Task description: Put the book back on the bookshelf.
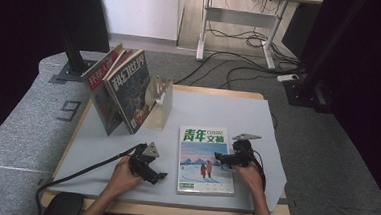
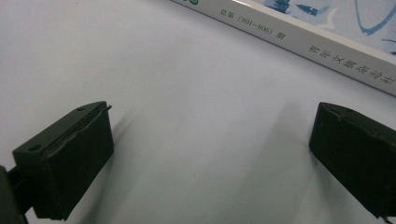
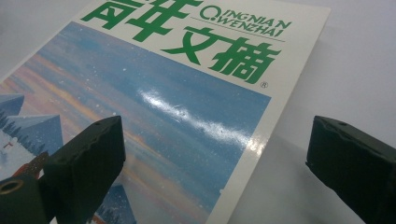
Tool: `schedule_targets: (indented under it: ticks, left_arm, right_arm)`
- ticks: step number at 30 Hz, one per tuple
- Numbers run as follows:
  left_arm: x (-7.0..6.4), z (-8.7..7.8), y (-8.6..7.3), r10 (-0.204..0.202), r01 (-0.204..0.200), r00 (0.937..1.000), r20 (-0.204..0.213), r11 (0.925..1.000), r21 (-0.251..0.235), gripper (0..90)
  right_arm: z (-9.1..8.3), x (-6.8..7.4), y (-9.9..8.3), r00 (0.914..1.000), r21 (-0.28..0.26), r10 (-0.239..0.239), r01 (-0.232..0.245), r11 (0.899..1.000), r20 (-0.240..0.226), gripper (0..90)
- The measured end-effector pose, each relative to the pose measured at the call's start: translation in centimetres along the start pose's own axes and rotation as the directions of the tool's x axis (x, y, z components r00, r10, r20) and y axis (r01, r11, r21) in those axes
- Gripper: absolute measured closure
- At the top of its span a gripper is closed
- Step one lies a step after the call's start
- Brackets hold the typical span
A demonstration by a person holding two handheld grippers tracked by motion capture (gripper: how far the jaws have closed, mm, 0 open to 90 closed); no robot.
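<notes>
Right gripper [image 1: 221, 160] over magazine [image 1: 206, 161], grey mat [image 1: 218, 111]

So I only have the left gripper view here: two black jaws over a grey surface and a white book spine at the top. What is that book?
Observer: It's a magazine lying flat on the table, cover up, with green title characters and a snowy scene.
Operator: Is the other gripper anywhere near it?
Observer: Yes, the right gripper hangs over the magazine's right edge, jaws wide apart, one above the cover and one past the edge.
Operator: And the left gripper itself?
Observer: The left gripper sits just left of the magazine, open, not touching it.
Operator: Anything else on the table?
Observer: Two more magazines stand leaning in a stand at the far left.
</notes>
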State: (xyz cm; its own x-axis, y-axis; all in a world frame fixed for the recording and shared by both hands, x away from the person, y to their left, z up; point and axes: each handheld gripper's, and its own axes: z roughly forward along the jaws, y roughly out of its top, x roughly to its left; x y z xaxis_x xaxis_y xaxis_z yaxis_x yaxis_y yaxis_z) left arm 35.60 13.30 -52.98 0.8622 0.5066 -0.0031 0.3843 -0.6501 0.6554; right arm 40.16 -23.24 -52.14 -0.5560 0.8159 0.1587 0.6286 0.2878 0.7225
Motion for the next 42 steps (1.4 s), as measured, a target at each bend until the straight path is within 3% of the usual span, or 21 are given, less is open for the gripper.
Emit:
schedule_targets:
  ticks: [6, 13, 22, 31, 42]
  left_arm:
    - [0.0, 0.0, 0.0, 0.001, -0.001, 1.0000, -0.001, 1.0000, 0.000, 0.0]
    - [0.0, 0.0, 0.0, -0.001, 0.001, 1.0000, -0.001, 1.0000, -0.002, 0.0]
    - [0.0, 0.0, 0.0, -0.001, 0.001, 1.0000, -0.001, 1.0000, -0.002, 0.0]
    - [0.0, 0.0, 0.0, -0.001, 0.001, 1.0000, -0.001, 1.0000, -0.002, 0.0]
    - [0.0, 0.0, 0.0, -0.001, 0.001, 1.0000, -0.001, 1.0000, -0.002, 0.0]
  right_arm:
    - [0.9, 0.2, 0.2, 1.0000, 0.014, -0.001, 0.001, 1.000, -0.002, 3.9]
    - [1.7, -0.4, 0.5, 0.9988, 0.003, 0.044, -0.044, 0.999, -0.021, 3.4]
    - [2.5, -0.2, 1.2, 0.9978, 0.005, 0.056, -0.056, 0.998, -0.034, 0.0]
    - [1.9, -0.8, 1.0, 0.9913, -0.007, 0.108, -0.109, 0.994, -0.075, 5.0]
    - [0.9, -0.5, 1.5, 0.9894, -0.040, 0.104, -0.109, 0.993, -0.101, 5.0]
